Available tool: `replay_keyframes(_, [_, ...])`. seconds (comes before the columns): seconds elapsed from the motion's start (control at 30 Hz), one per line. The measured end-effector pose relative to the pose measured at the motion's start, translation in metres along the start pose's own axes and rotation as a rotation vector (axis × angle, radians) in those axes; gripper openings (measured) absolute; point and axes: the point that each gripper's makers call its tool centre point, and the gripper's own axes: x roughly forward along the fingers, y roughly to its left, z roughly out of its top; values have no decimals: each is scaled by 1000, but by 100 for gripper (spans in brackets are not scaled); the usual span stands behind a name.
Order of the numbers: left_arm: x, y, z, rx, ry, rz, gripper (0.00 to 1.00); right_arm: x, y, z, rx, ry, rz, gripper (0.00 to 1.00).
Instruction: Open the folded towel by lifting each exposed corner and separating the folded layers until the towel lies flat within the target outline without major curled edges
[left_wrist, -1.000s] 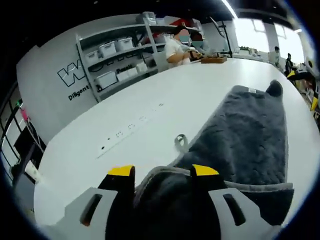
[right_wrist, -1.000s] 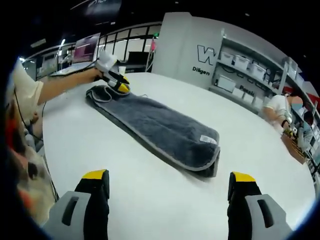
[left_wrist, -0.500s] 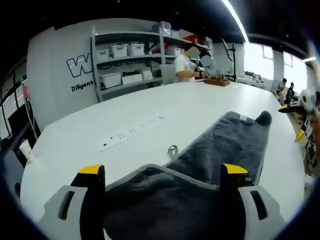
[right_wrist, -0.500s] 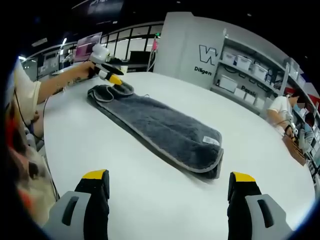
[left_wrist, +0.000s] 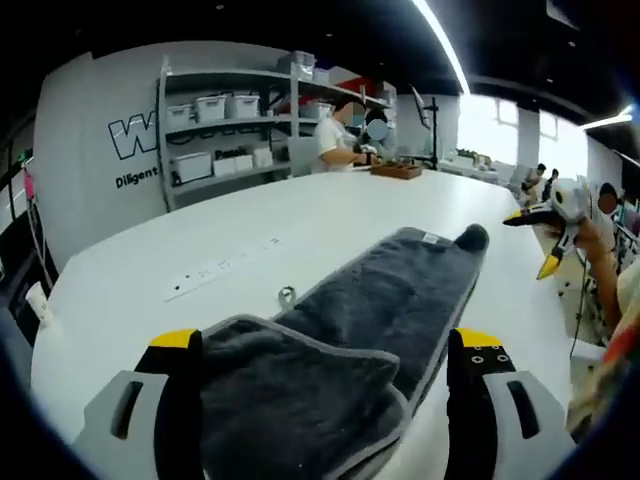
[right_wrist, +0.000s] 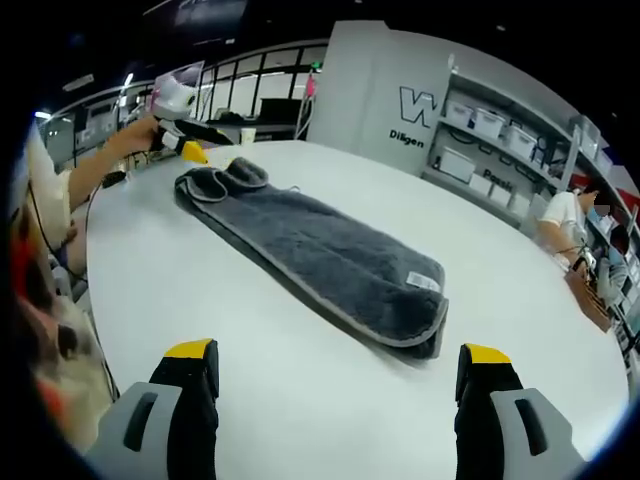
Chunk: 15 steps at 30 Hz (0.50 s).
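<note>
Towel (right_wrist: 318, 262) centre frame, folded long on table (right_wrist: 520, 300); both grippers gape wide, empty. Risk: single-layer pinch drags whole strip off-target.

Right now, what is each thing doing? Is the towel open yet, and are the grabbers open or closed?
towel: still folded into a long strip on the table, end by the left gripper bunched up
left gripper: open, holding nothing, off the towel
right gripper: open, holding nothing, apart from the towel
table: white, towel lying on it
</note>
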Motion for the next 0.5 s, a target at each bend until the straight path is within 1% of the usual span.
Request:
replay_keyframes(0.1, [-5,-12,-3,26,-2,-5,100,2,-1,2,2,4,-1,99])
replay_keyframes(0.23, [-6,-27,-13,54,18,-30,100,6,1,4,-1,11,5,99])
replay_keyframes(0.37, [-2,-41,-19,75,21,-50,99,10,5,8,-8,20,11,99])
replay_keyframes(0.43, [1,-47,-21,91,17,-59,96,11,7,10,-12,20,15,99])
replay_keyframes(0.5, [6,-52,-25,108,28,-65,94,12,9,13,-18,21,19,99])
